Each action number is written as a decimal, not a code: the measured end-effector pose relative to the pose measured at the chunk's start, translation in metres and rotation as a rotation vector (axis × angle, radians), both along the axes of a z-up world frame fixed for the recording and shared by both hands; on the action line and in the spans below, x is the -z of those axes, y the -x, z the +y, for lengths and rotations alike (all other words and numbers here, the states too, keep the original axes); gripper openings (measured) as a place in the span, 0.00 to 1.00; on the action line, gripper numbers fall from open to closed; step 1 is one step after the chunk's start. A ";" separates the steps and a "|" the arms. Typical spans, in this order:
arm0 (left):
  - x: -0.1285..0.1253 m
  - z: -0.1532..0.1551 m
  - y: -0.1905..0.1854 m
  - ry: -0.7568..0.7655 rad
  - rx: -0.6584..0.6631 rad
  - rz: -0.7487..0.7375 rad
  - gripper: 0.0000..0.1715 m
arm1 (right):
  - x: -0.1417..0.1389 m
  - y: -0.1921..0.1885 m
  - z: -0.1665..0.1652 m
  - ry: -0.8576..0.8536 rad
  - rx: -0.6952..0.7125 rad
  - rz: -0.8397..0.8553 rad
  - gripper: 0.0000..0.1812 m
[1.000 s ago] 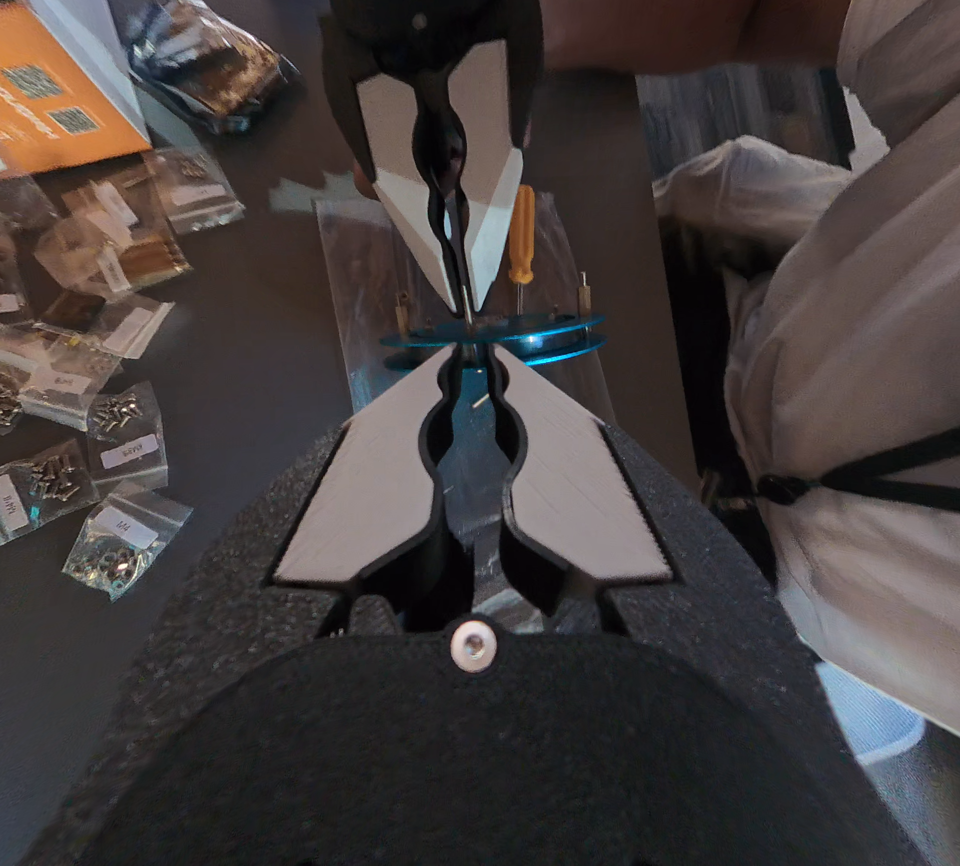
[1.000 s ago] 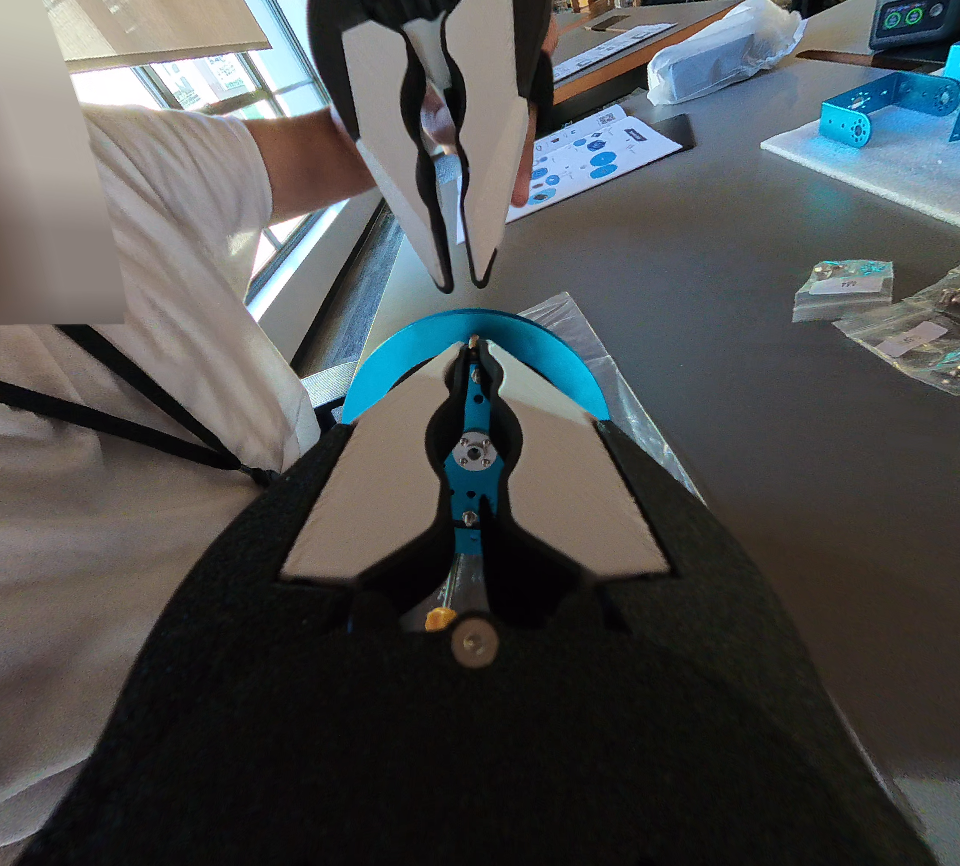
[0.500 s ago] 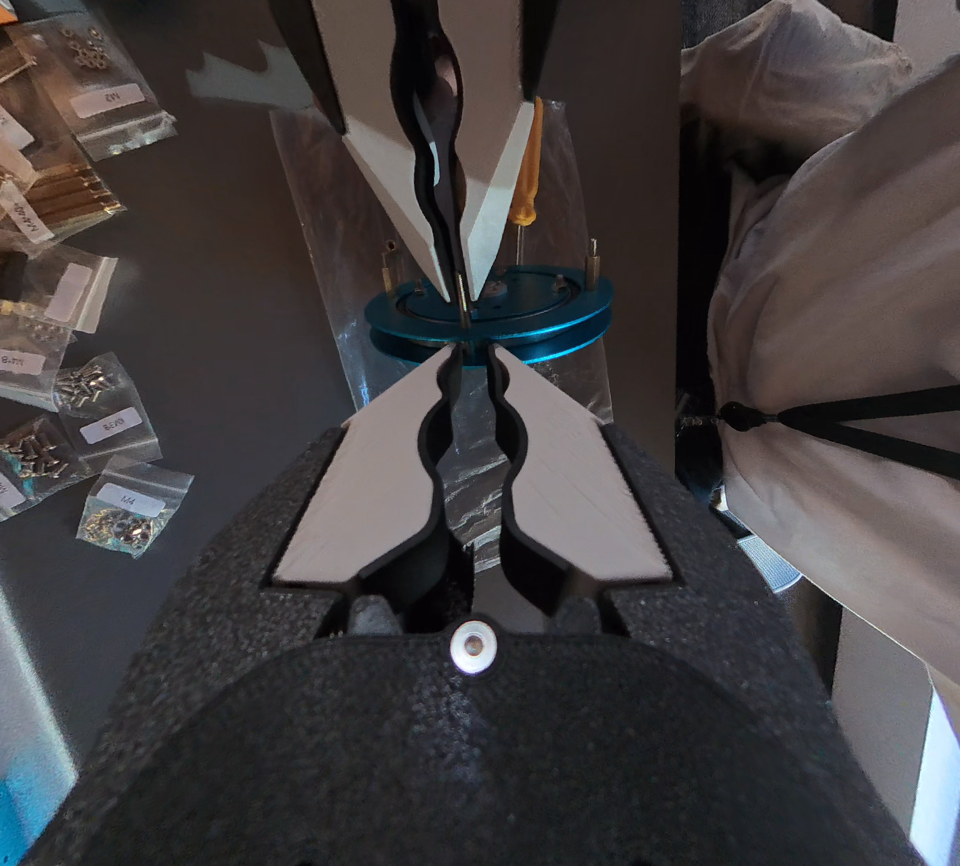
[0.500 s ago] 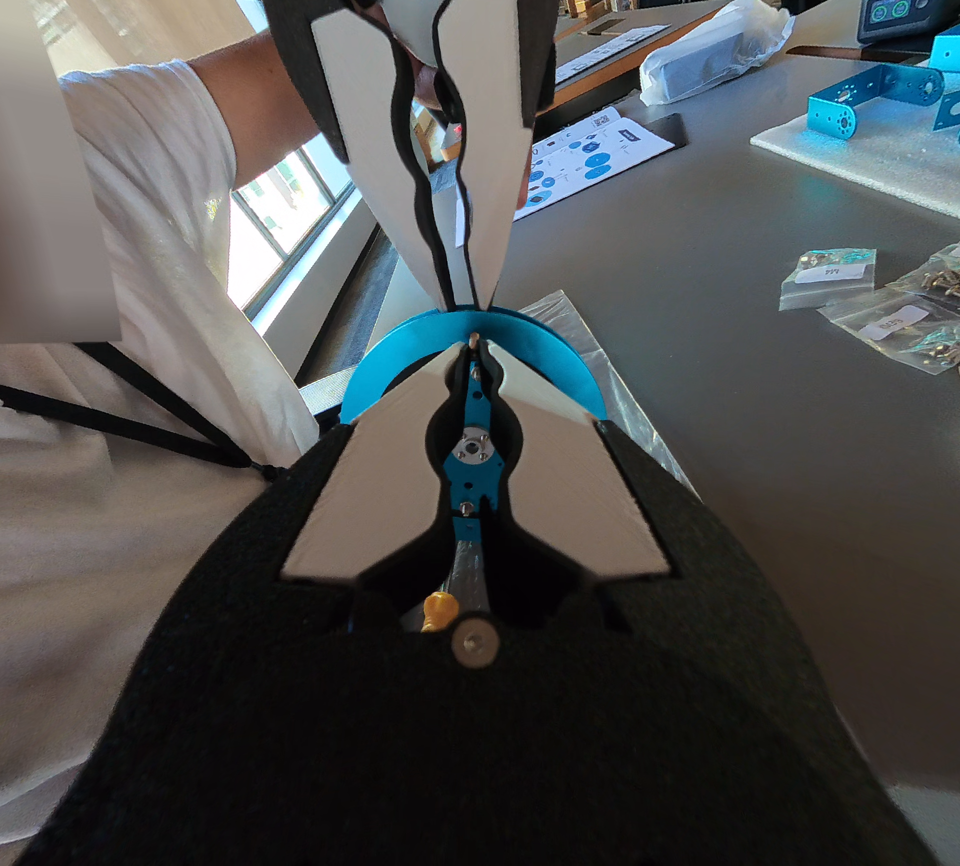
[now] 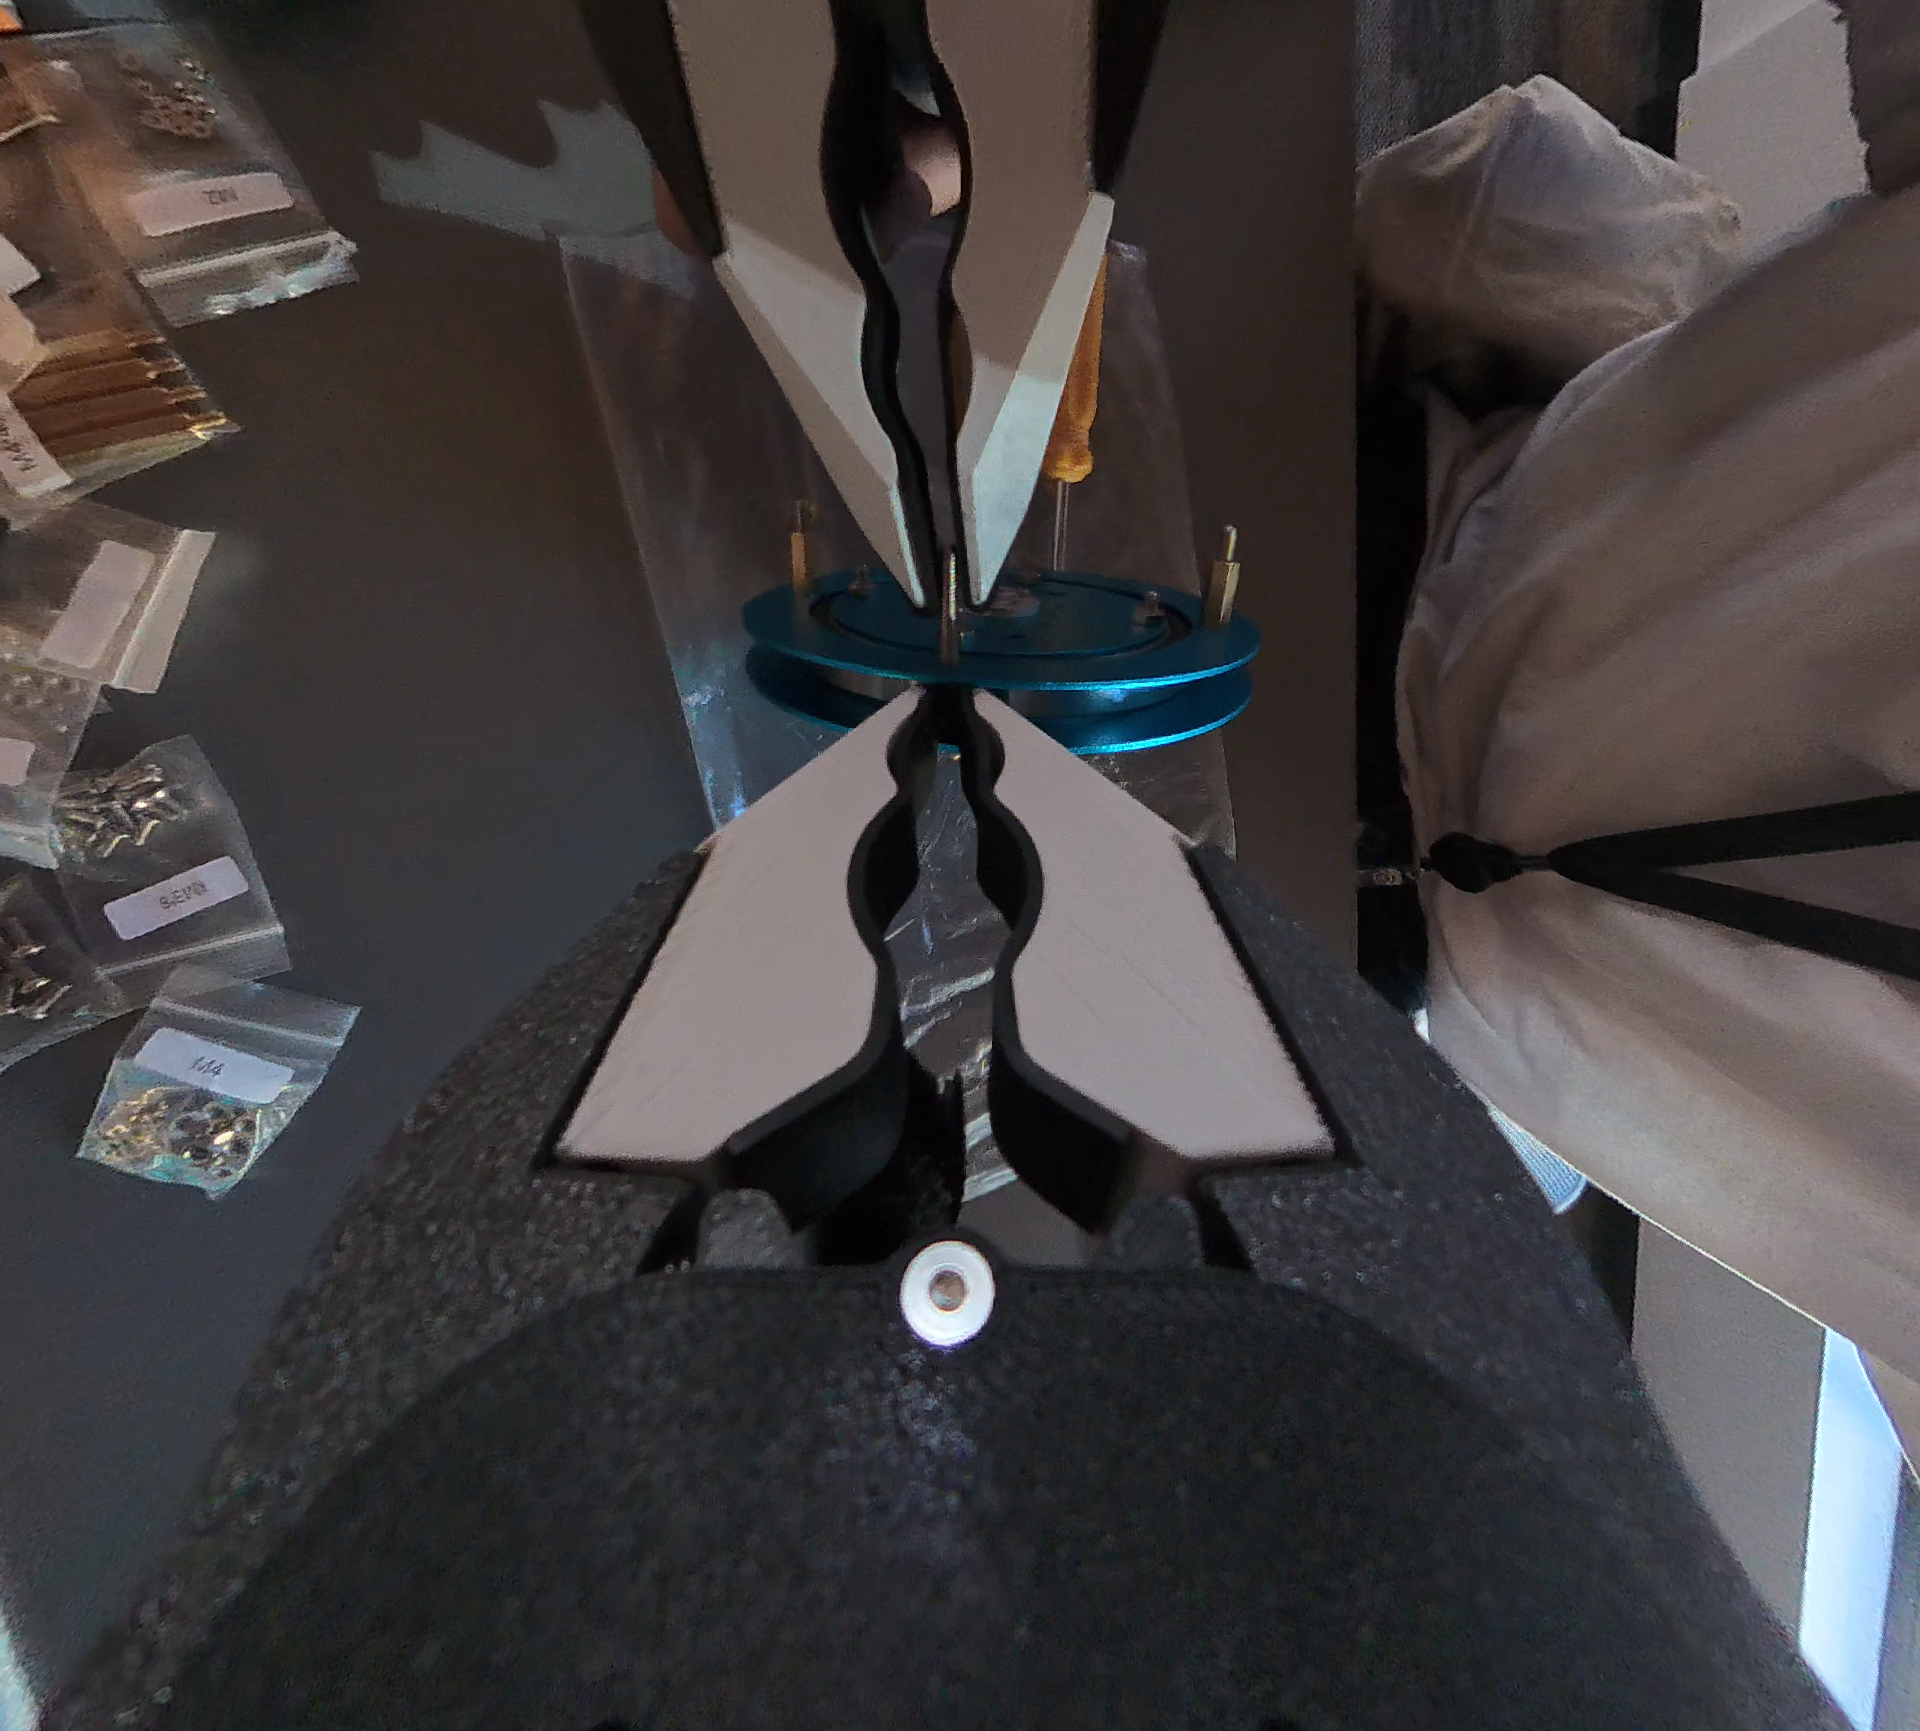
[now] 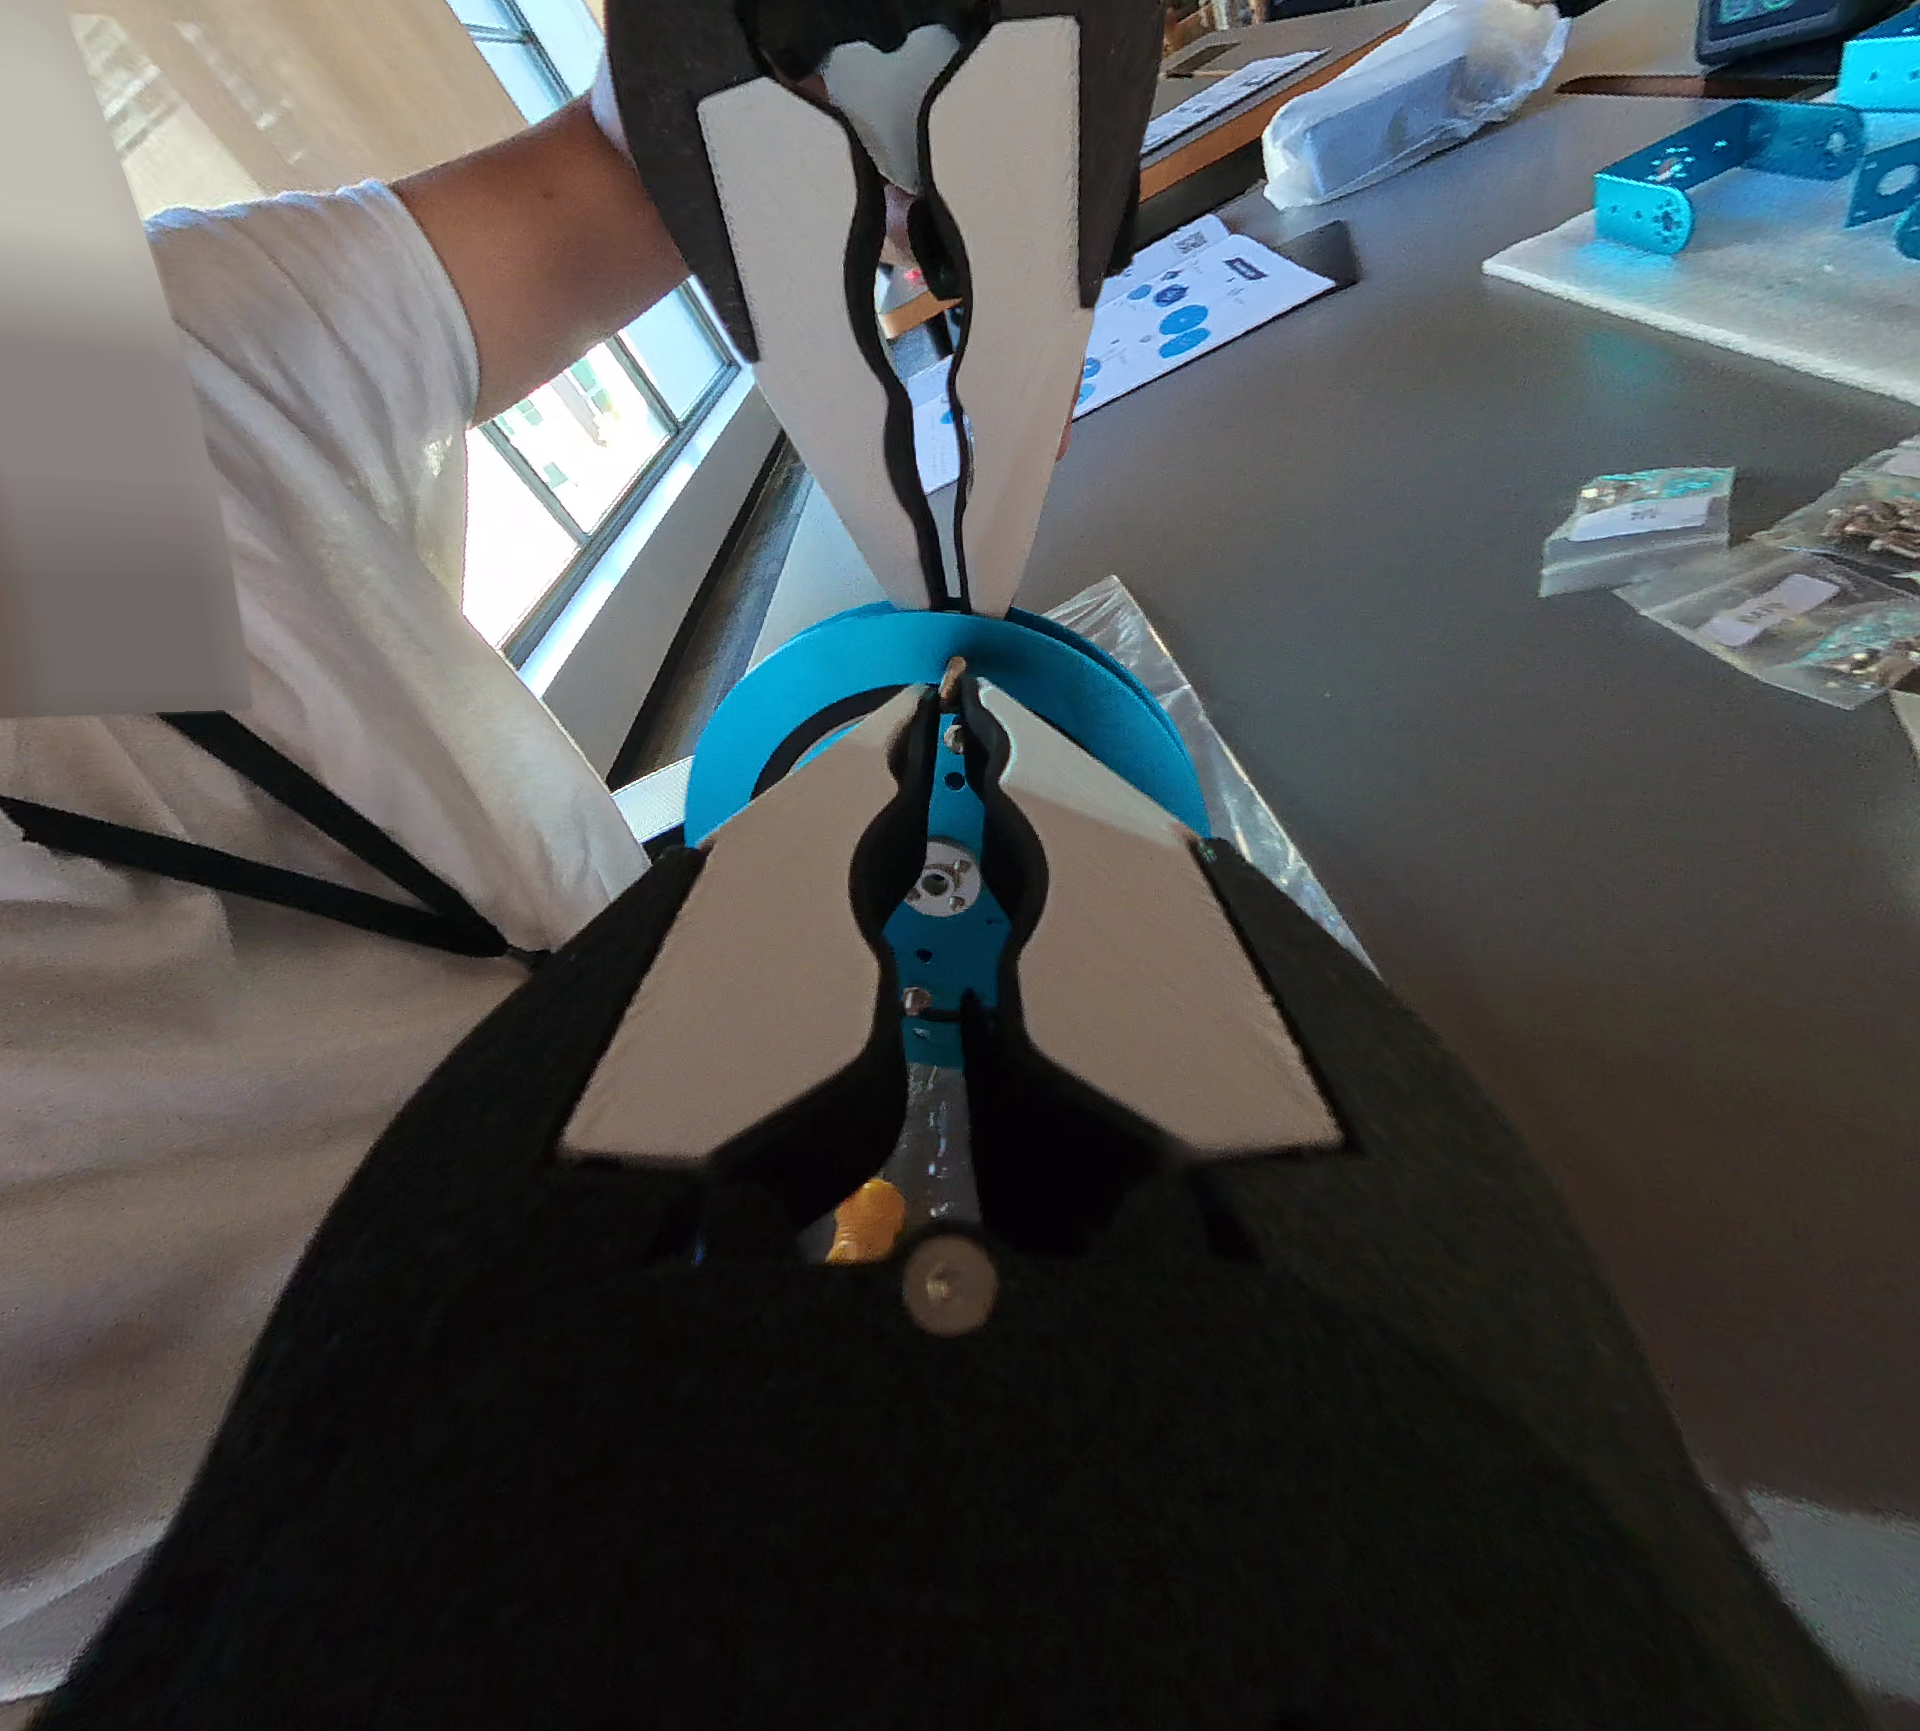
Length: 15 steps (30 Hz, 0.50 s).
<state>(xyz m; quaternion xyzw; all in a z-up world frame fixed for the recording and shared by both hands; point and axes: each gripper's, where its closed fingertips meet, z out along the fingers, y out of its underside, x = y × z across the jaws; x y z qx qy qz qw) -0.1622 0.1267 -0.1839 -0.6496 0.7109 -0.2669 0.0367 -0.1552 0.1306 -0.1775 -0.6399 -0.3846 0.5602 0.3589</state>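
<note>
A blue round two-disc assembly [image 5: 1101,658] stands on a clear plastic bag [image 5: 644,393] near the table's edge, with upright brass standoffs [image 5: 1226,580] on its top. My right gripper [image 6: 951,694] is shut on a small metal screw [image 6: 953,671] and holds it upright on the top disc; it also shows from above in the left wrist view [image 5: 945,590]. My left gripper [image 5: 940,699] is closed down to a narrow gap with nothing in it, tips at the disc's near rim. It faces the right gripper in the right wrist view [image 6: 954,606]. A yellow-handled screwdriver [image 5: 1075,393] lies behind the disc.
Small bags of screws [image 5: 197,1099] lie at the left of the dark table [image 5: 436,538]. In the right wrist view, more bags [image 6: 1631,518], blue brackets [image 6: 1714,164] on a white sheet and a printed leaflet [image 6: 1174,310] lie beyond. A person's white shirt [image 5: 1662,746] is close beside the table's edge. Less than 4 cm separates the two grippers' tips.
Both grippers have closed in on the blue disc and on each other. The right gripper has lowered the screw onto the top disc. The left tips now reach the rim.
</note>
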 end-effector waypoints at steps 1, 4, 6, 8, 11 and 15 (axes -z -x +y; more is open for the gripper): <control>0.000 0.001 0.000 0.008 -0.005 -0.005 0.02 | 0.000 0.000 0.001 0.002 0.002 0.001 0.02; 0.001 0.001 0.000 0.024 0.002 -0.023 0.02 | 0.000 0.000 0.001 0.007 -0.005 0.007 0.02; 0.001 -0.001 -0.001 0.018 0.013 -0.032 0.02 | -0.001 0.000 -0.001 -0.008 -0.012 0.012 0.02; 0.000 -0.002 -0.001 0.011 0.016 -0.034 0.01 | -0.004 0.000 -0.001 -0.026 -0.003 0.022 0.02; 0.000 -0.003 -0.001 0.010 0.015 -0.031 0.01 | -0.012 -0.003 0.000 -0.052 0.015 0.033 0.03; -0.001 -0.006 0.001 0.005 0.018 -0.024 0.01 | -0.011 -0.003 -0.001 -0.130 0.040 -0.015 0.03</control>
